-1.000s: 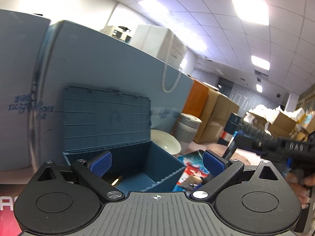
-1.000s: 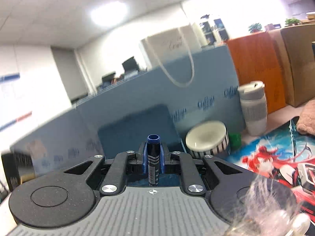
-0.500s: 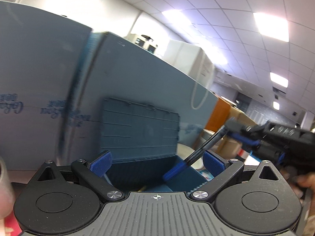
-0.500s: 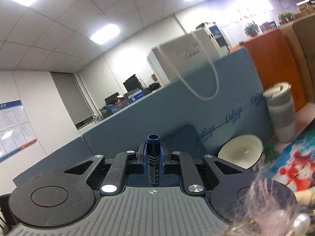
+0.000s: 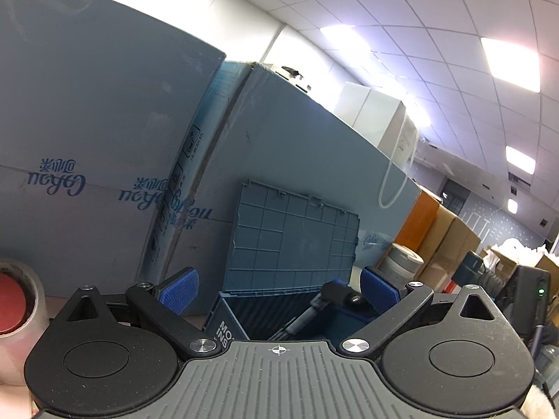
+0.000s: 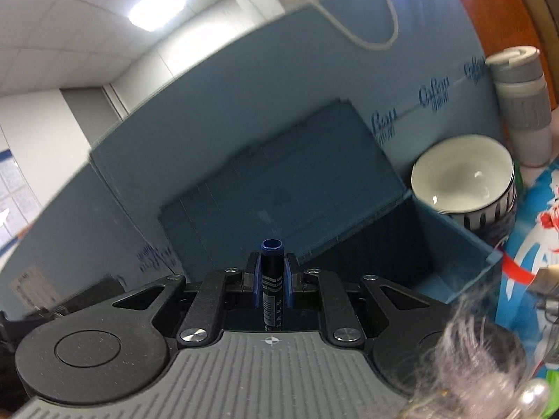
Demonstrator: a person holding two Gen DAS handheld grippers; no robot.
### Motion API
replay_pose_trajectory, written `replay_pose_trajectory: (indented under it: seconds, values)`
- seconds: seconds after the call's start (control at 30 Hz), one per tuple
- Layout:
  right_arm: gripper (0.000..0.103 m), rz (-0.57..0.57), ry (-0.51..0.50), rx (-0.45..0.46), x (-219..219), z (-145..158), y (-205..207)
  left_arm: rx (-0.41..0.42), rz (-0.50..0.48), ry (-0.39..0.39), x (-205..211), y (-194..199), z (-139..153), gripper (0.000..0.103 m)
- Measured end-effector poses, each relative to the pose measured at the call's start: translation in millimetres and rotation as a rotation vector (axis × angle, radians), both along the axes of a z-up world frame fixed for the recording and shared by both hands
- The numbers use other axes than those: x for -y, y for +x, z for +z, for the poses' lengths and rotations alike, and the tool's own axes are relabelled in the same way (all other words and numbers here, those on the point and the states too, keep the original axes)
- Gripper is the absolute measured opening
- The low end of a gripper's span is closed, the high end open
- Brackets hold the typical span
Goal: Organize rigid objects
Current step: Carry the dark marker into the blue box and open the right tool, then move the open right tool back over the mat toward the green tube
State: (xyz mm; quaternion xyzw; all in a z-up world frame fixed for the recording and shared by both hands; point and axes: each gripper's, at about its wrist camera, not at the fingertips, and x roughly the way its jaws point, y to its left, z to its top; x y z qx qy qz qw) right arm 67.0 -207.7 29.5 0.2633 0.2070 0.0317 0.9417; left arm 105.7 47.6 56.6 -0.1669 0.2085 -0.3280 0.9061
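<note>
Box floor hidden behind both gripper bodies; right view motion-blurred. Tape roll [image 5: 15,309] cut off at the left frame edge. Blue box [image 6: 450,255] with lid [image 5: 293,241] upright; bowl [image 6: 463,185] touching its right wall, tumbler [image 6: 522,104] beyond. Left gripper [image 5: 279,288] jaws spread, empty. Right gripper [image 6: 271,272] jaws pinching dark pen [image 6: 272,279] over the box.

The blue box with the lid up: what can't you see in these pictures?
- Bottom of the blue box, left wrist view: the left gripper body covers it, so its contents stay unknown.
- Lower end of the pen, right wrist view: hidden behind the right gripper.
- Box lid, right wrist view: blurred, details unreadable.
- Tape roll, left wrist view: cut off by the edge.
</note>
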Motion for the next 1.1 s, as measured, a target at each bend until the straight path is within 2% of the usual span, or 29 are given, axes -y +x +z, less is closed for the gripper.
replay_pose_trajectory:
  seconds: [0.4,0.83,0.9,0.93,1.1]
  values:
    - [0.016,-0.021,-0.125,-0.065,-4.2,-5.8,3.6,-0.002,-0.013,0.008,4.9,1.1,-1.4,0.1]
    - [0.02,-0.046,-0.164,-0.115,-6.3,-4.9,6.0,-0.008,-0.039,0.008,7.2,0.8,-3.8,0.101]
    - [0.025,-0.057,-0.184,-0.117,-8.5,-4.4,5.2,-0.008,-0.039,0.009,7.3,0.8,-3.8,0.101]
    - [0.03,-0.062,-0.193,-0.116,-9.1,-4.0,4.6,-0.008,-0.039,0.009,7.2,0.9,-3.8,0.101]
    - [0.041,-0.083,-0.219,-0.103,-9.0,-1.1,1.8,-0.007,-0.041,0.008,7.1,0.4,-3.8,0.101]
